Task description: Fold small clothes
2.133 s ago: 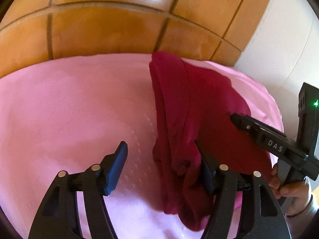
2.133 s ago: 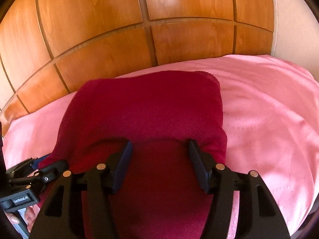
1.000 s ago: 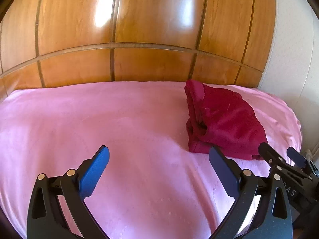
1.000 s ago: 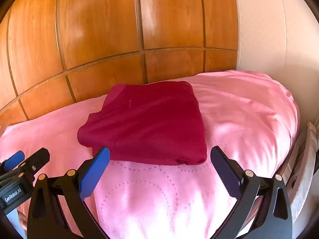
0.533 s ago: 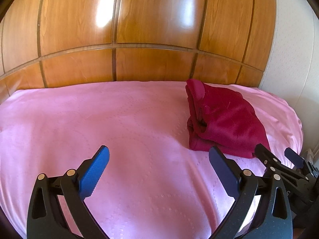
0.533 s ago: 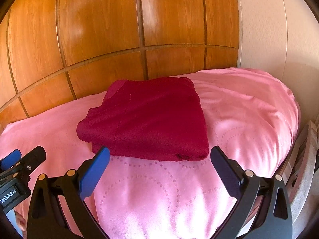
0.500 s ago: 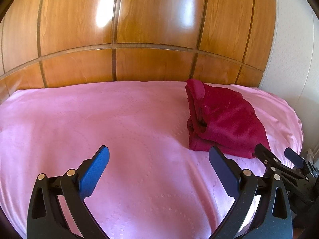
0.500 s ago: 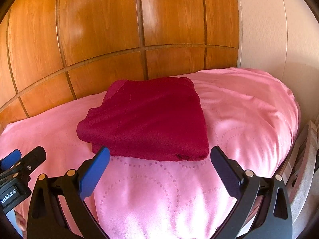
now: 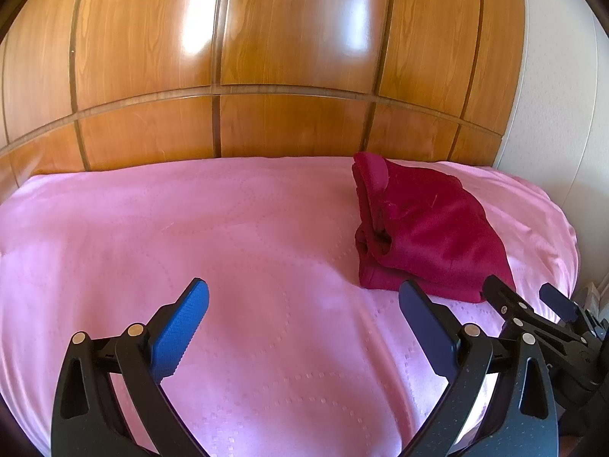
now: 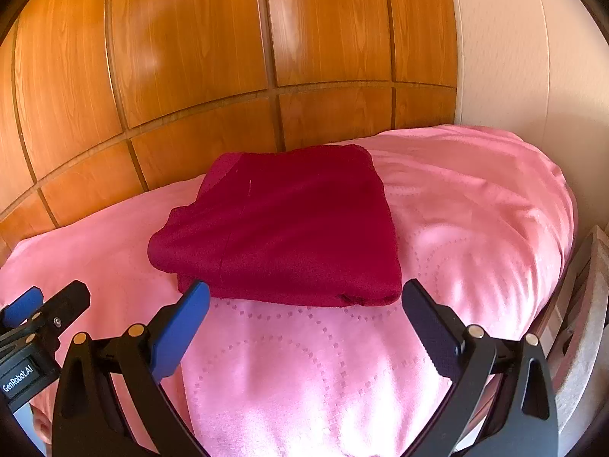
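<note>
A dark red garment (image 9: 426, 228) lies folded in a flat stack on the pink bedspread (image 9: 228, 247), near the headboard at the right. In the right wrist view the garment (image 10: 289, 224) is straight ahead, just beyond the fingertips. My left gripper (image 9: 302, 297) is open and empty, held above the bedspread to the left of the garment. My right gripper (image 10: 304, 297) is open and empty, held in front of the garment's near edge. Each gripper shows at the edge of the other's view: the right gripper (image 9: 529, 304) and the left gripper (image 10: 45, 304).
A glossy wooden headboard (image 9: 266, 76) stands behind the bed. A pale wall (image 10: 533, 76) is at the right. The bed's right edge (image 10: 563, 236) drops off beside a light object (image 10: 586, 304) on the floor side.
Both grippers let go of the garment, opened wide and pulled back from it. Over the last half second they hardly moved; the garment lies still.
</note>
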The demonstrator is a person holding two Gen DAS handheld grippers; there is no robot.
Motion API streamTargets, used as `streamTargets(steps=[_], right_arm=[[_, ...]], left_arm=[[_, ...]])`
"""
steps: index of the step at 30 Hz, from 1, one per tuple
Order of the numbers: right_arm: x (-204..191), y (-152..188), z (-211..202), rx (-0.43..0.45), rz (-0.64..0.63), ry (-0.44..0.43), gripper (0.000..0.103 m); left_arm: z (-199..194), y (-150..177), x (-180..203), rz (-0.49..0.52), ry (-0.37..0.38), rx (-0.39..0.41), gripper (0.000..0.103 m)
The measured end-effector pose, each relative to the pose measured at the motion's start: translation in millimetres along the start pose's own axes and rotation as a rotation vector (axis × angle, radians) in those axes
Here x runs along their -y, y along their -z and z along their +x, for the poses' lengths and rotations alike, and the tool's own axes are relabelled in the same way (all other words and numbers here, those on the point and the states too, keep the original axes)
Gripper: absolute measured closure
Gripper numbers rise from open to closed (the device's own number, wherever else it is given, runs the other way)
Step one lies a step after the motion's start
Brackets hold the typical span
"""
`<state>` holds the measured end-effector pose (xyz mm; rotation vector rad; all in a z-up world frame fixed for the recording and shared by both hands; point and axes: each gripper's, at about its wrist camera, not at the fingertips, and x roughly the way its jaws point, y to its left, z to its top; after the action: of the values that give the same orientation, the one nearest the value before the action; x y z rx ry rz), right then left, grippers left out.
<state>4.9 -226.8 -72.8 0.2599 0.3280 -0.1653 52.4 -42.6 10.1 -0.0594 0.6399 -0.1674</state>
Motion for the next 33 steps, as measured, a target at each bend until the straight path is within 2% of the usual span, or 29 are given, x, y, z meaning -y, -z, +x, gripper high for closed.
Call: streamTargets(steps=[26, 33], right_arm=[[-7, 7, 1, -0.021, 0.007, -0.002, 0.002], [7, -5, -1, -0.003, 0.040, -0.030, 0.002]], left_arm=[[1, 1, -5, 0.007, 0.008, 0.010, 0.004], [10, 1, -13, -0.014, 0.009, -0.037, 0.004]])
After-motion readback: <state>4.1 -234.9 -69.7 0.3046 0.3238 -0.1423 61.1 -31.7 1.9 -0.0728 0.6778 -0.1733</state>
